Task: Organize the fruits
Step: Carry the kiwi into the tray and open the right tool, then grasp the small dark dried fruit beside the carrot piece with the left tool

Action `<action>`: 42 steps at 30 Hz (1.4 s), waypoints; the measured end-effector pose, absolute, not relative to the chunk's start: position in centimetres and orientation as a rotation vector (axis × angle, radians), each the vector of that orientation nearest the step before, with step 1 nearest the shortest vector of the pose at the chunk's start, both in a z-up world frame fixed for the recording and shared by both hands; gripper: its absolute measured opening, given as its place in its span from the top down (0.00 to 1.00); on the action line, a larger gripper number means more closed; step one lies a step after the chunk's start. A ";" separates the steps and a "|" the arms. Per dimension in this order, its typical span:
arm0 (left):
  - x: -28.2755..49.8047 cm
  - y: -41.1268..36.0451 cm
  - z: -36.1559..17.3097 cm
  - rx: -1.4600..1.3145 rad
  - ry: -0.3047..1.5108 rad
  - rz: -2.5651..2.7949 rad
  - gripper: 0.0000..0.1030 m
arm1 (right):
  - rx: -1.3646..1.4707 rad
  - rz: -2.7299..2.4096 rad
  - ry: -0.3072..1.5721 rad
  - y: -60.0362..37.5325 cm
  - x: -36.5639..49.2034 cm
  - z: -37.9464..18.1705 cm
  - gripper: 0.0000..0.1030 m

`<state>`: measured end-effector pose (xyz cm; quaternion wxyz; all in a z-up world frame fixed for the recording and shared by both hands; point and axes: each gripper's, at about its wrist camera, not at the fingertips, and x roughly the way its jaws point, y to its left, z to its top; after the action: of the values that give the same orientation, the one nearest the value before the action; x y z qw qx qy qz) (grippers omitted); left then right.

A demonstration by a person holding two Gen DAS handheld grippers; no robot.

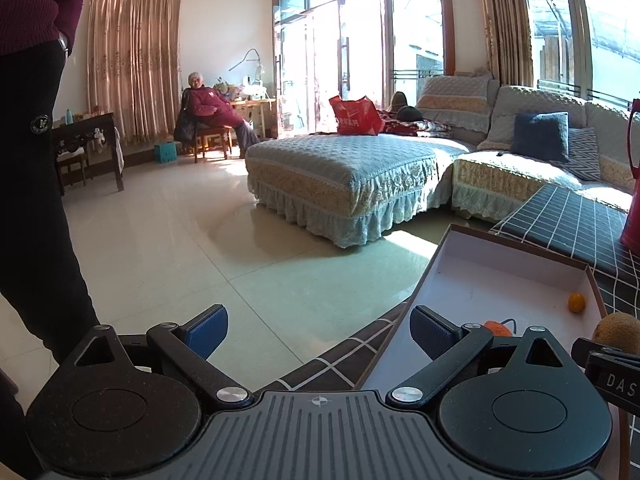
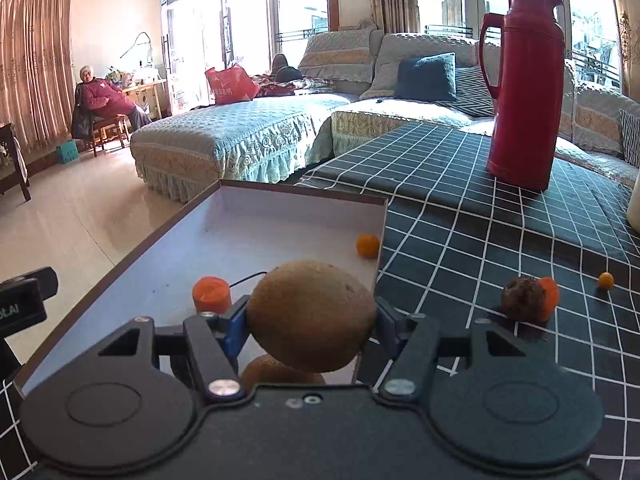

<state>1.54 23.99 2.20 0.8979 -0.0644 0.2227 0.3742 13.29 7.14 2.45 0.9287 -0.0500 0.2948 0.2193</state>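
**Kiwi clamped over the box, left tool idle**

Left wrist view: our left gripper [image 1: 320, 330] hangs w/ its blue pads wide apart, nothing between them, over the table edge and the near-left side of the shallow box [image 1: 516, 256]. Inside the box we see a small orange fruit [image 1: 576, 302] in the far right corner, touching or just beside the wall. An orange piece [image 1: 497, 327] sits behind our right-side finger, mostly hidden by it. At the frame's right edge a kiwi [image 1: 616, 332] pokes in, w/ part of the other tool below it; both cut off. A red thermos [image 1: 632, 184] is cropped at the right edge too. Beyond: tiled floor, sofa [image 1: 360, 172], a standing person [image 1: 36, 160] at left.

Right wrist view: our right gripper [image 2: 310, 326] is closed on the kiwi [image 2: 312, 316], pads pressed on both sides, held above the box's [image 2: 304, 194] near-right part. The kiwi blocks much of the box floor. Under it a second brown fruit [image 2: 272, 372] shows only partly; we can't tell what it is. The orange piece [image 2: 211, 294] stands upright at left w/ a thin dark stem or wire behind it. The small orange fruit [image 2: 368, 245] is by the right wall. On the checked cloth [image 2: 460, 240], outside the box: a dark wrinkled fruit [image 2: 522, 298] touching an orange thing [image 2: 550, 292] behind it, half hidden, and a tiny orange fruit [image 2: 606, 280] well apart. The red thermos [image 2: 524, 92] stands upright farther back.
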 end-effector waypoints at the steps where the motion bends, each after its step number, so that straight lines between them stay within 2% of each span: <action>1: 1.5 24.1 2.1 -0.133 0.460 0.775 0.06 | -0.105 0.444 0.609 7.5 13.3 2.2 0.40; 8: 1.9 24.2 1.9 -0.141 0.458 0.758 0.06 | -0.158 0.430 0.577 8.9 12.1 1.7 0.38; 10: 2.1 24.0 1.9 -0.135 0.456 0.754 0.06 | -0.173 0.416 0.552 8.8 11.7 1.9 0.26; 20: 2.1 21.5 2.1 -0.108 0.449 0.709 0.06 | -0.135 0.358 0.508 4.4 10.2 3.5 0.26; 23: 2.4 20.2 2.2 -0.095 0.443 0.675 0.06 | -0.116 0.313 0.500 1.7 9.5 3.9 0.23; 34: 2.9 11.5 3.4 -0.022 0.391 0.443 0.05 | -0.090 0.107 0.484 -9.5 5.1 3.2 0.20; 42: 6.8 2.9 3.0 0.091 0.394 0.303 0.05 | 0.018 0.038 0.491 -15.2 4.4 2.1 0.20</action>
<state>6.76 2.95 2.96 0.9683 0.0452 0.1948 0.1499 4.37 -15.20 2.06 0.9698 0.0090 0.2431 0.0189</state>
